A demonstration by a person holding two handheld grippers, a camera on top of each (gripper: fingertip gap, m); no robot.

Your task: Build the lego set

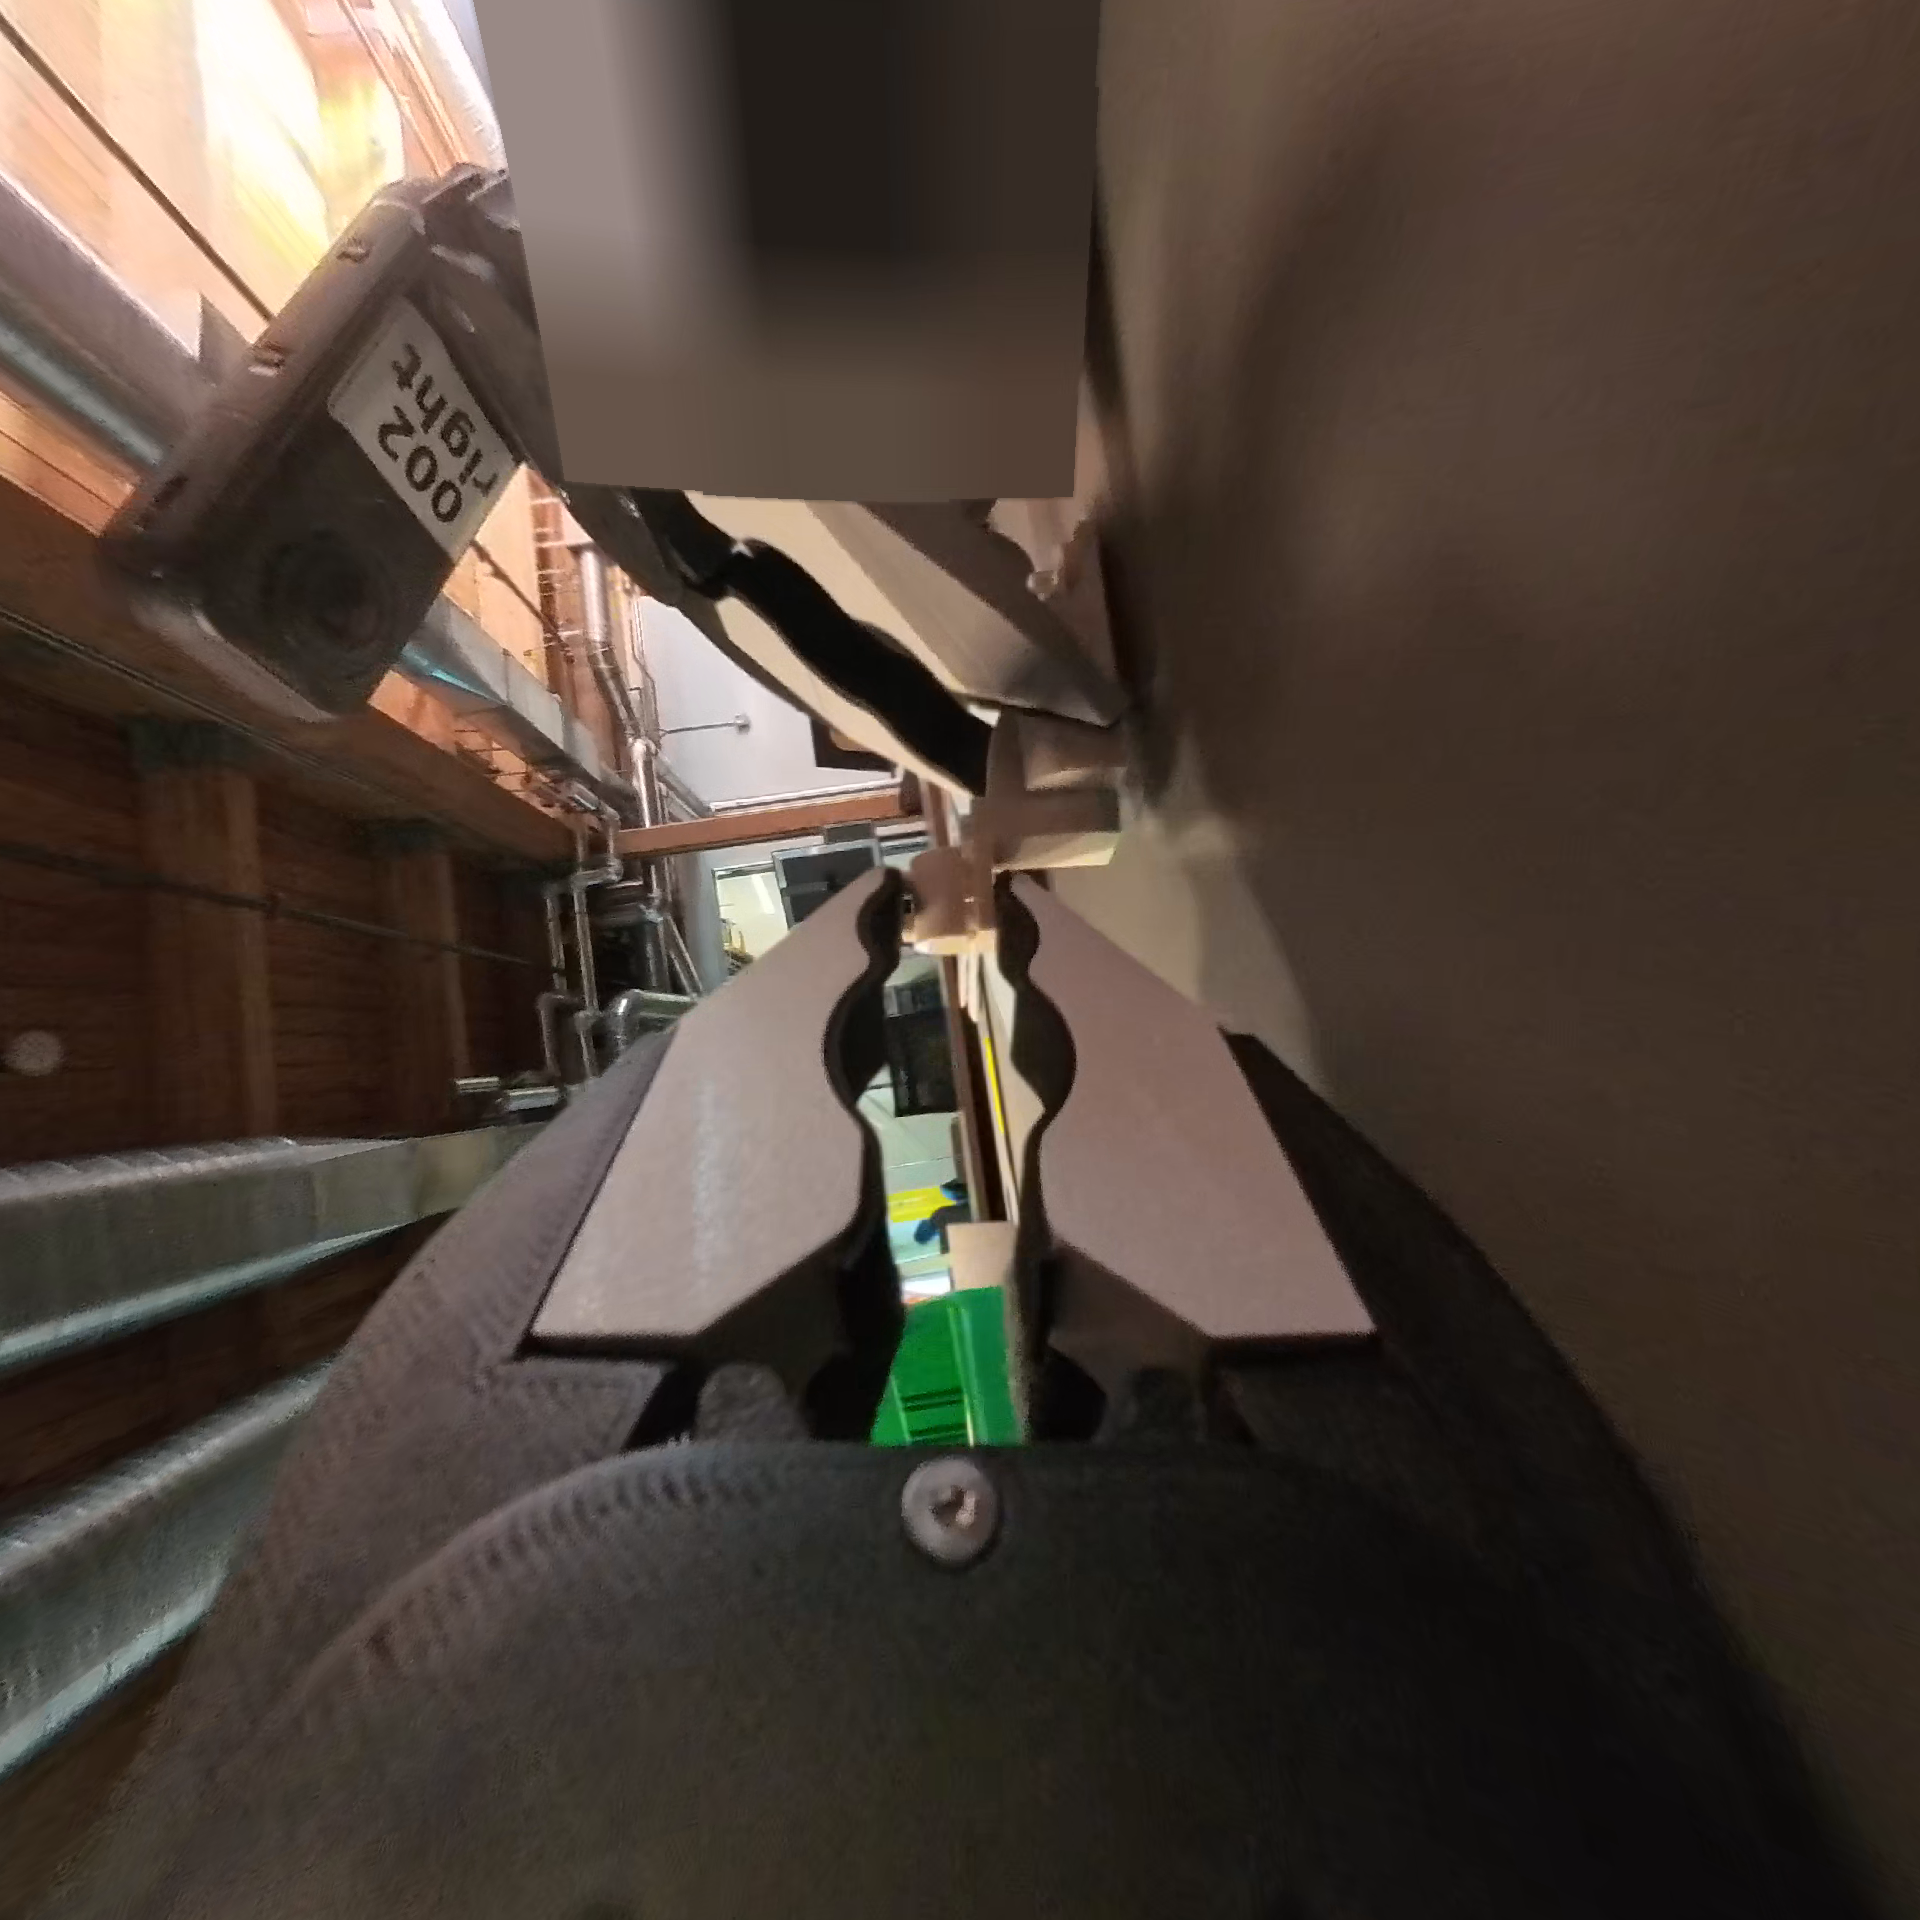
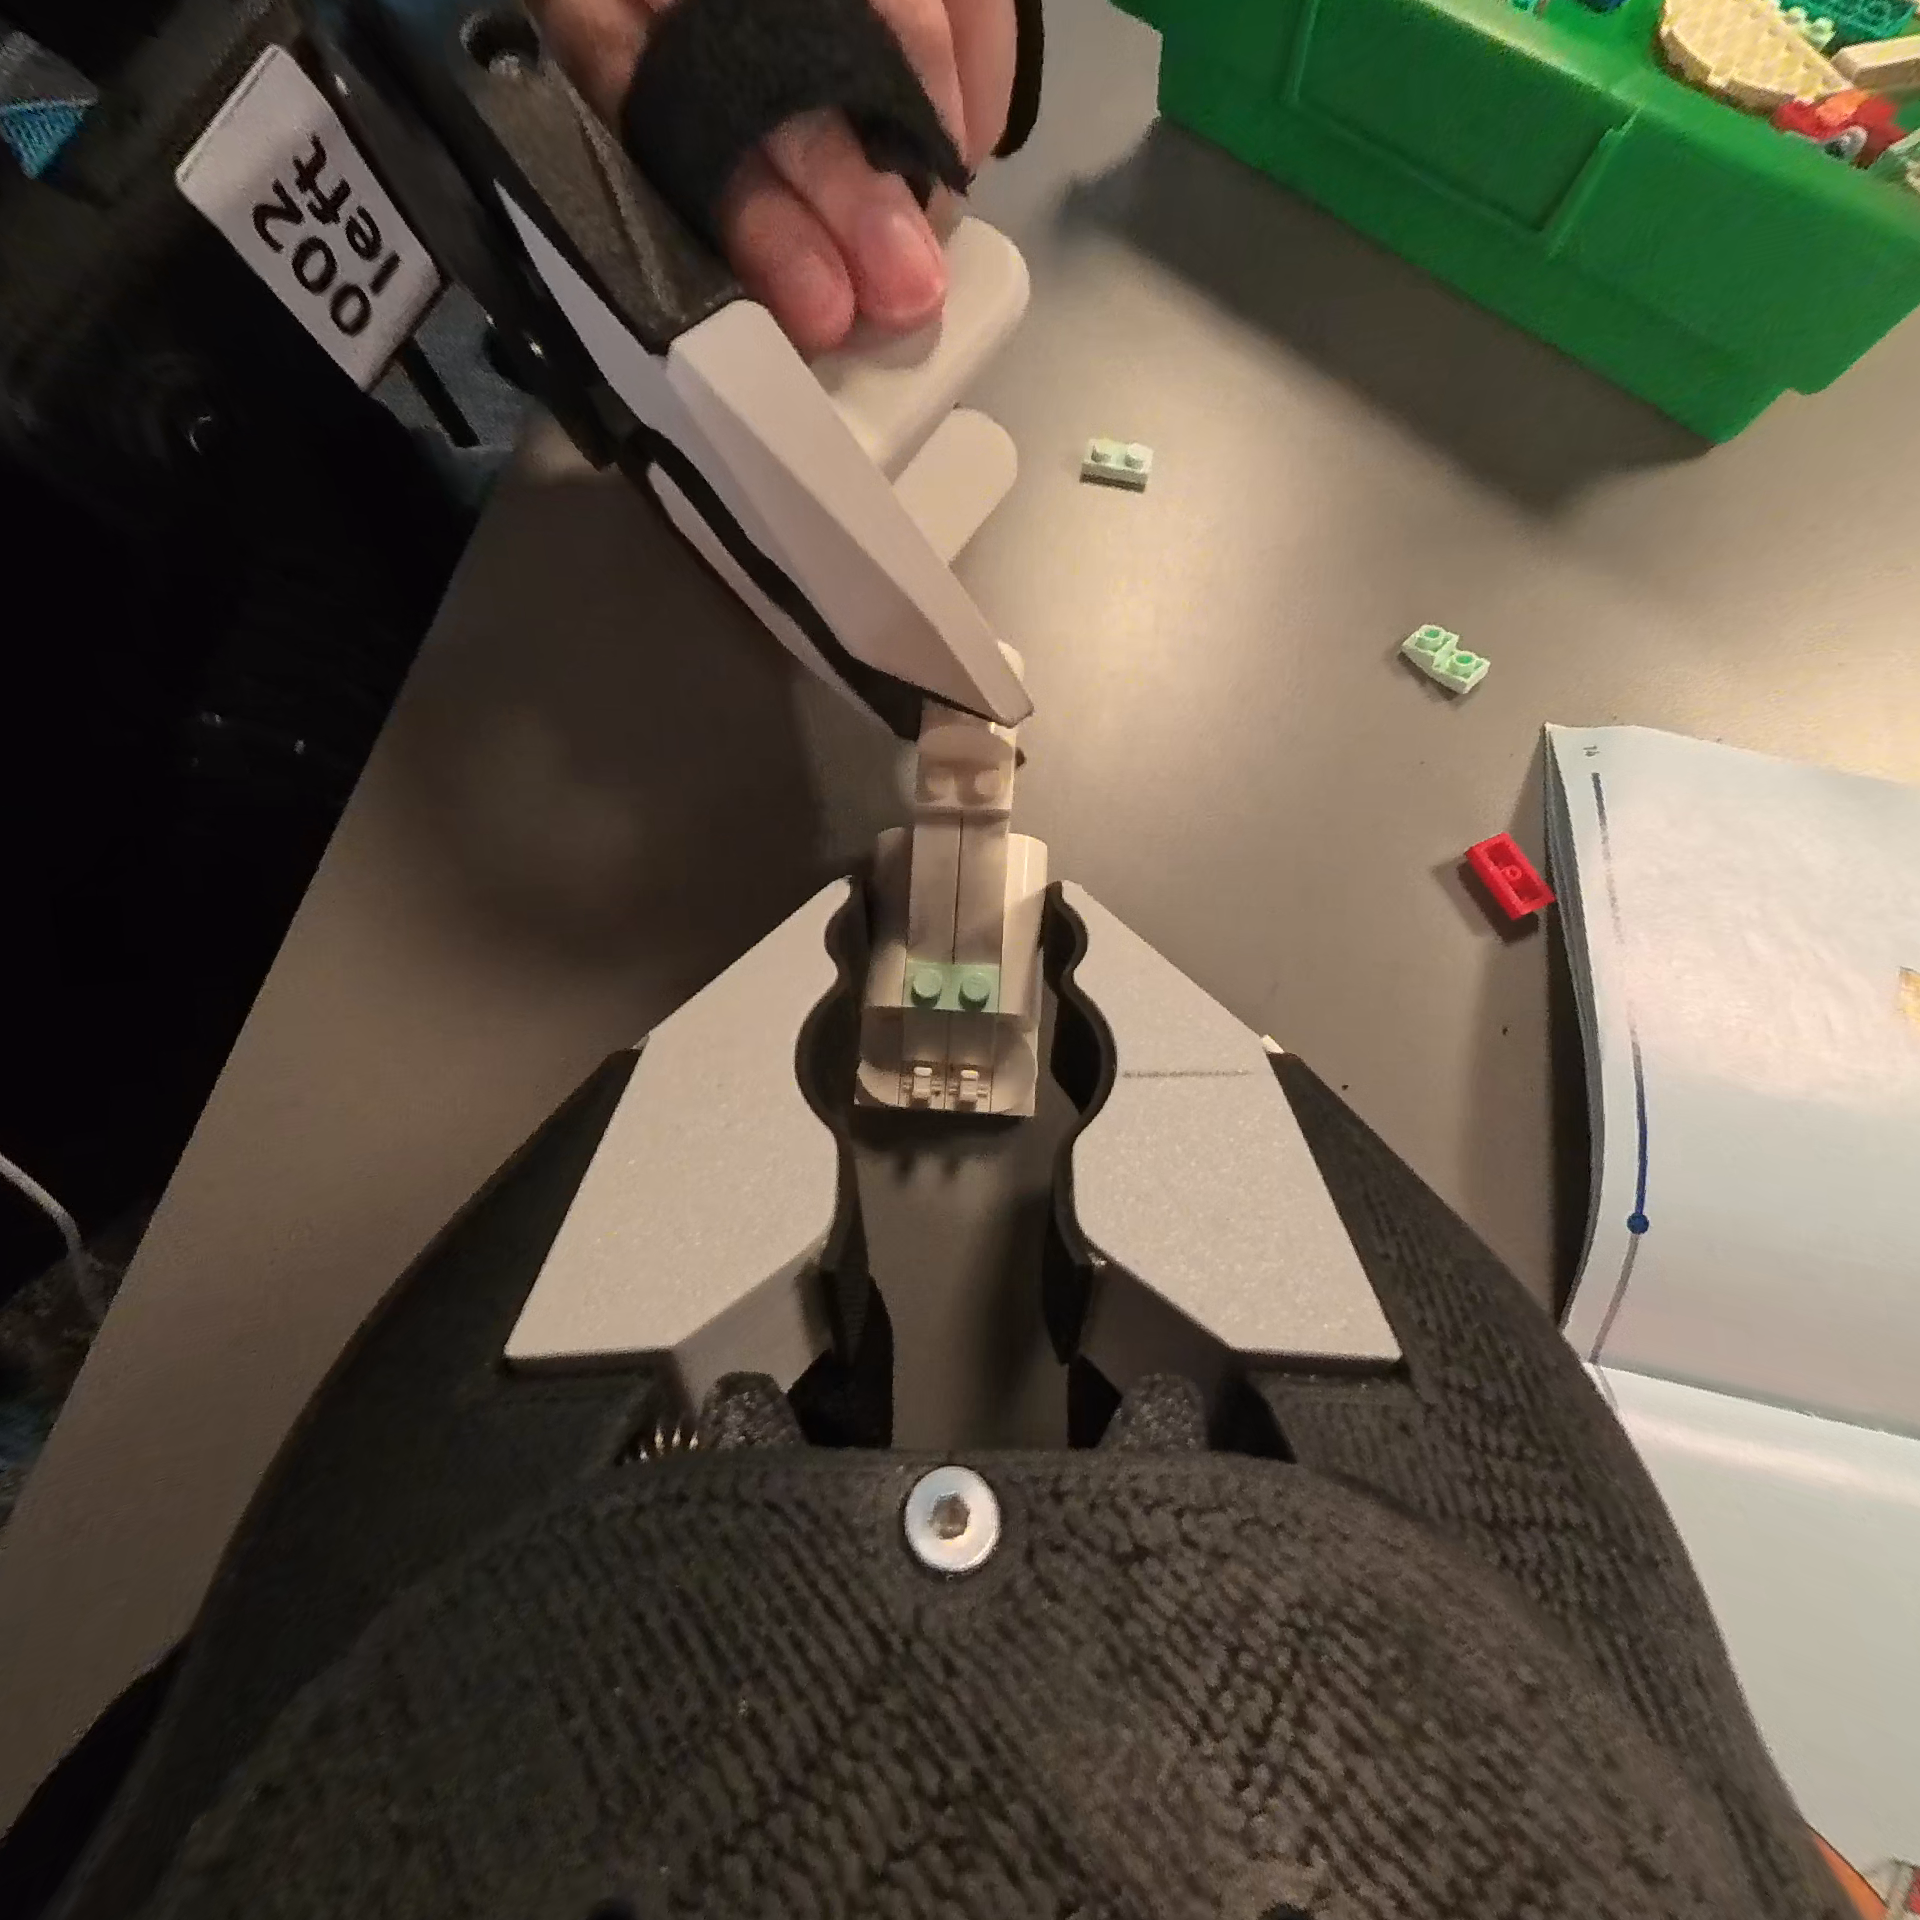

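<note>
Here the right tongs (image 2: 951,997) pinch a white Lego assembly (image 2: 954,971) above the grey table (image 2: 1247,582) — the left tongs (image 2: 971,717) grip its small white end piece (image 2: 961,774). Loose pale-green plates (image 2: 1117,462) and a red brick (image 2: 1509,875) lie nearby.

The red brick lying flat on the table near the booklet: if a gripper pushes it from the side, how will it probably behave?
The red brick is small, so probably very light. It lies low and flat on the smooth grey table, so it would likely slide, not tip or roll. It looks like hard plastic, so probably stiff, and may slip sideways from a loose pinch.
</note>
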